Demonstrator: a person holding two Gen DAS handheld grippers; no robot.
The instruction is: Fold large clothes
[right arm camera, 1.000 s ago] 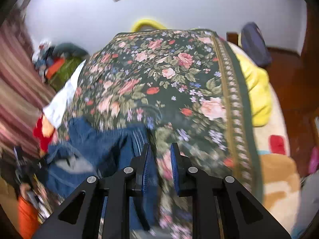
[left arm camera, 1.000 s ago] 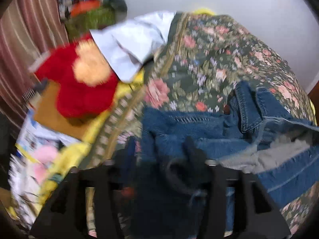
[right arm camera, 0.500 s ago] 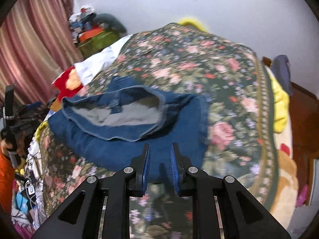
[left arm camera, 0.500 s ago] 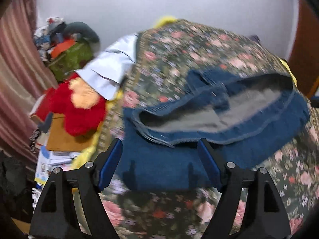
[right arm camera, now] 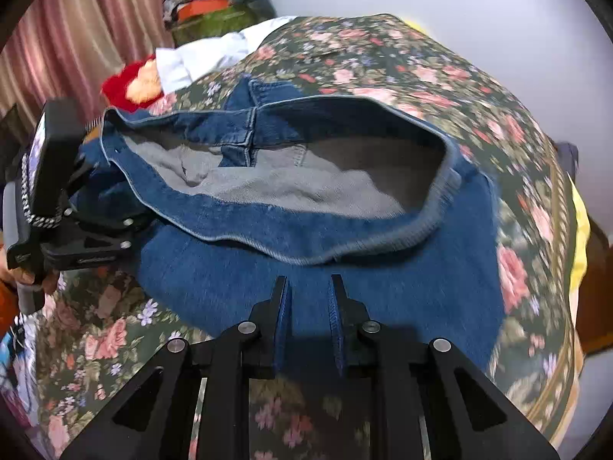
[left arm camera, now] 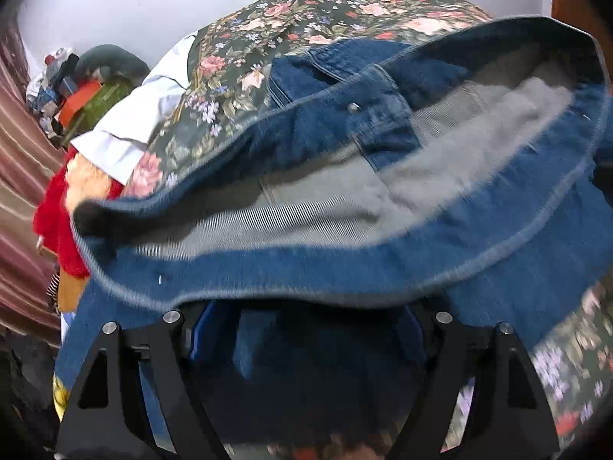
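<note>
Right now, the jeans (right arm camera: pixel 306 237) are spread on the flowery bedspread (right arm camera: pixel 421 73), with the waist hole gaping open and the grey inside showing. The left gripper (left arm camera: pixel 306 329) is seen with its jaws wide apart; the blue cloth is draped over and between them, but whether it is pinched cannot be told from the blurry picture. The right gripper (right arm camera: pixel 308 306) is seen almost closed, with only a thin gap left, and the near edge of the jeans lies right at its tips; a real hold on the cloth cannot be made out. The jeans could slip and bunch up if they are pulled while the left jaws are so wide. A crooked fold could be made because the waist is puffed up and not flat. The white shirt (right arm camera: pixel 207 57) and red toy (right arm camera: pixel 130 84) are kept well away at the far edge.
</note>
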